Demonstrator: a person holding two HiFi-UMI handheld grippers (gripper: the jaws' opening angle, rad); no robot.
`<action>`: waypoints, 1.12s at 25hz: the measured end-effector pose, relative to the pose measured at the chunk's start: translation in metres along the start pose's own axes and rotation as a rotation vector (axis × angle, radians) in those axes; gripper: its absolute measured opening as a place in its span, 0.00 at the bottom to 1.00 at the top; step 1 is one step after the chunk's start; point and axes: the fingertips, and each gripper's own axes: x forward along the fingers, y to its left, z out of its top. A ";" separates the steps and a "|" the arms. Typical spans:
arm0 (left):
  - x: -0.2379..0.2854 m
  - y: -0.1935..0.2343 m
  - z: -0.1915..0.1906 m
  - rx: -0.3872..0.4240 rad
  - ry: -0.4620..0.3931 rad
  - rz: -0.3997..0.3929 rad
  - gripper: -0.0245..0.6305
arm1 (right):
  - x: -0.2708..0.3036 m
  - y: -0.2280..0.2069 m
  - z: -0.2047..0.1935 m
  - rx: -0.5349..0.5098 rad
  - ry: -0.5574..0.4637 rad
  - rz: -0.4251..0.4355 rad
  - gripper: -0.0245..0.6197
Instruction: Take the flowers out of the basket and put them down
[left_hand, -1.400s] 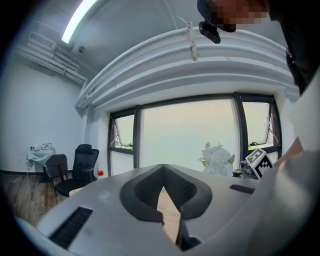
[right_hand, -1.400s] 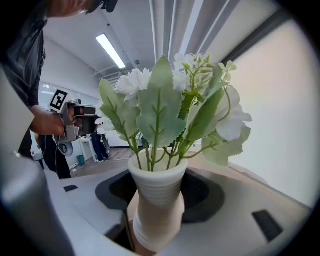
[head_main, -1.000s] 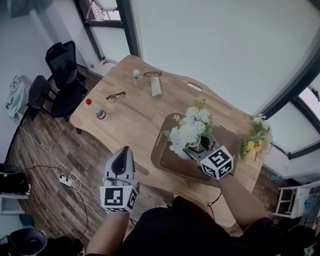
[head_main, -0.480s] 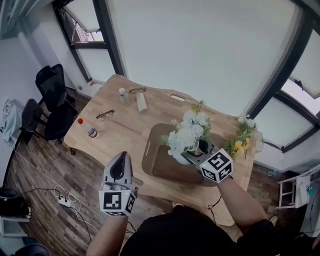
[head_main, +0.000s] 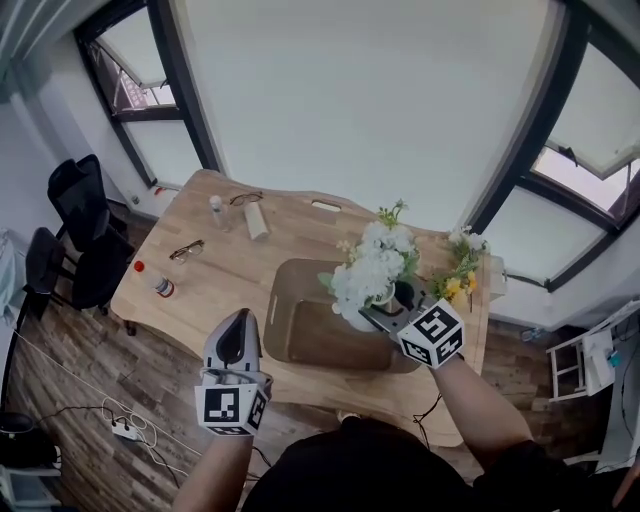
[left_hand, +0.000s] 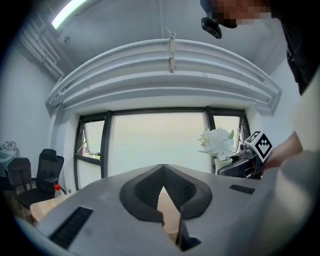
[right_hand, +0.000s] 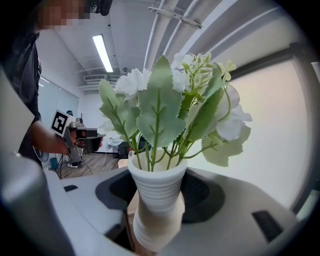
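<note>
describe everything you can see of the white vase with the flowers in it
The white ribbed vase looks ceramic or plastic, narrow at the waist and flaring to a round open rim. It stands roughly upright, clamped at its lower body between the jaws of the right gripper. It holds white flowers with broad green leaves on thin stems. In the head view it shows over the brown basket; whether its base touches anything is hidden.

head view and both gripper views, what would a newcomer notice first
The white flowers in a ribbed white vase stand out first, clamped in the right tool over the brown basket on the wooden table. Next come the left tool, jaws together and empty, by the table's near edge, and a yellow bunch at the table's far right corner.
</note>
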 end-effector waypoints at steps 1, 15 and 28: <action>0.002 0.000 0.000 -0.005 -0.004 -0.010 0.04 | -0.001 0.000 0.002 -0.003 -0.001 -0.007 0.46; 0.043 -0.057 0.000 -0.035 -0.029 -0.157 0.04 | -0.063 -0.036 0.014 -0.030 -0.020 -0.138 0.46; 0.080 -0.117 -0.002 -0.035 -0.032 -0.298 0.04 | -0.133 -0.076 0.011 -0.004 -0.043 -0.302 0.46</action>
